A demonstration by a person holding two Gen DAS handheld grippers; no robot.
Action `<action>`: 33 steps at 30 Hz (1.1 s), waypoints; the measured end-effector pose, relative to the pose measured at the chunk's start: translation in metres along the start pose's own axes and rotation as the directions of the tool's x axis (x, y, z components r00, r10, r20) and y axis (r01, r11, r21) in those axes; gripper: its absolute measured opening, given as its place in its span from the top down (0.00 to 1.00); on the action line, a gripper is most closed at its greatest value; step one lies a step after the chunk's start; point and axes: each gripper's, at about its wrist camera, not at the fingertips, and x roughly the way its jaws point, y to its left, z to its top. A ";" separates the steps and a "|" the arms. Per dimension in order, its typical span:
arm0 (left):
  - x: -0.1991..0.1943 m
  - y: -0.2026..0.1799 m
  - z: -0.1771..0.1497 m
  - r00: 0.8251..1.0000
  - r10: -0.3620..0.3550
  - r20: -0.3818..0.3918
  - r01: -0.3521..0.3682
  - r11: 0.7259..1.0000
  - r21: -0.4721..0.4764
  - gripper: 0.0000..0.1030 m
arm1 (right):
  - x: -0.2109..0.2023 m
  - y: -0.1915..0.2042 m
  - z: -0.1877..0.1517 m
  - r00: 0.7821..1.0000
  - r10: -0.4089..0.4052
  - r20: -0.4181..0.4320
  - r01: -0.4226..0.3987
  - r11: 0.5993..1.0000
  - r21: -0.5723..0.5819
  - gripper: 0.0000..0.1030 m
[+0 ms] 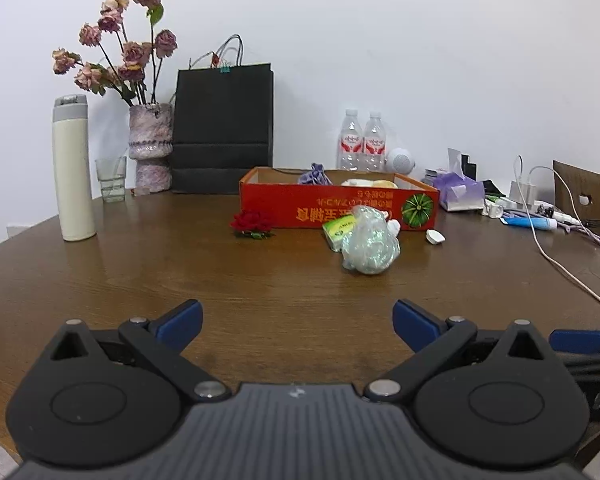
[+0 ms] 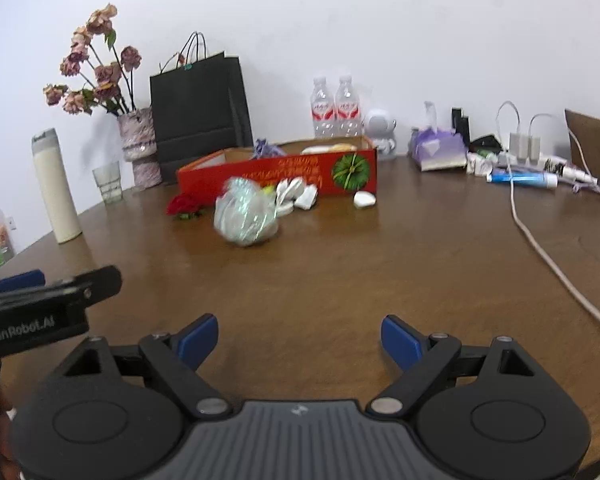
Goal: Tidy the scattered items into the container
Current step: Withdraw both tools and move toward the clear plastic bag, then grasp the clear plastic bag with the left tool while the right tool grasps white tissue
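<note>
A red cardboard box (image 1: 312, 210) (image 2: 296, 178) stands mid-table with a purple pouch (image 1: 315, 175) and pale items inside. In front of it lie a red fabric rose (image 1: 252, 224) (image 2: 185, 206), a green-yellow small box (image 1: 338, 232), a crinkled clear plastic bundle (image 1: 370, 246) (image 2: 246, 216), white crumpled pieces (image 2: 296, 196) and a white cap (image 1: 435, 237) (image 2: 365, 200). My left gripper (image 1: 298, 322) is open and empty, well short of them. My right gripper (image 2: 300, 338) is open and empty, beside the left one.
A cream thermos (image 1: 73, 168), a glass (image 1: 111, 179), a vase of dried roses (image 1: 150, 148) and a black paper bag (image 1: 222, 128) stand at the back left. Two water bottles (image 1: 362, 142), a tissue pack (image 1: 460, 192), chargers and a white cable (image 1: 560, 264) lie right.
</note>
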 end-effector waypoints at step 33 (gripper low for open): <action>0.186 -0.029 0.075 0.923 -0.251 -0.293 0.240 0.968 -0.074 0.58 | 0.170 -0.055 0.169 0.975 0.186 -0.123 -0.175 0.980 0.091 0.39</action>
